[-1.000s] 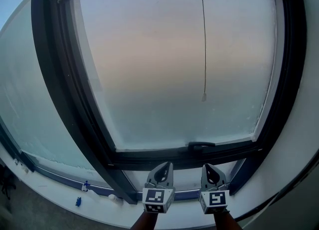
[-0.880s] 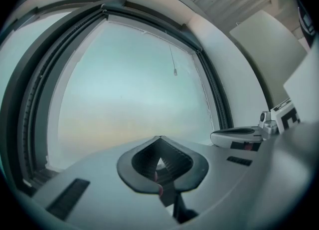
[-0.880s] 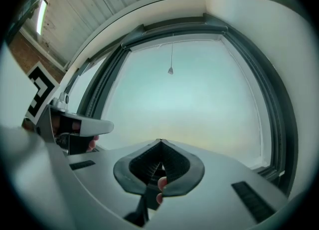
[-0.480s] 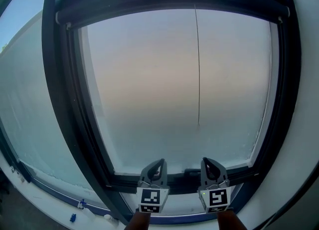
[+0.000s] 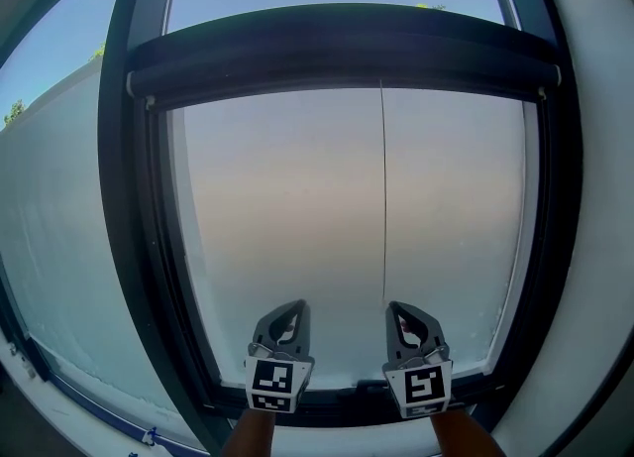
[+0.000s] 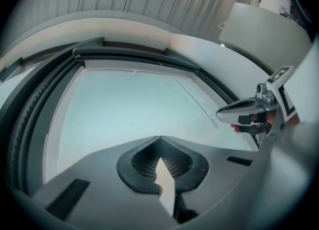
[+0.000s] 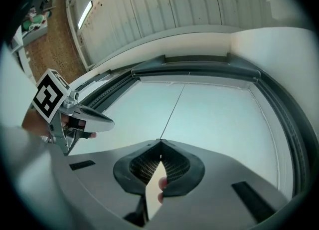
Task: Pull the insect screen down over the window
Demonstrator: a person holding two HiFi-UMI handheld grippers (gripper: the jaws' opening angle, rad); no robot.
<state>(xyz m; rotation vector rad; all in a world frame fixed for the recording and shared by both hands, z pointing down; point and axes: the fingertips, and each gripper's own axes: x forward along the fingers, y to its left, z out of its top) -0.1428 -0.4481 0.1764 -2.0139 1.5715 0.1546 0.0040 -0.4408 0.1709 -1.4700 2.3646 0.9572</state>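
Insect screen (image 5: 337,54) not yet drawn: it sits rolled at the window's (image 5: 129,247) top edge. The pull cord (image 5: 383,197) hangs right of centre, its end just beside the right gripper (image 5: 401,308). The left gripper (image 5: 287,308) is near the bottom edge. Both are clenched, with nothing between the jaws. Step in hand, as judged: approach to the cord. Next, the right jaws must open, close on the cord end and draw straight down.

The dark window frame (image 5: 134,247) and roller housing (image 5: 337,54) look smooth with a faint sheen; the pane (image 5: 287,207) looks frosted and matt.
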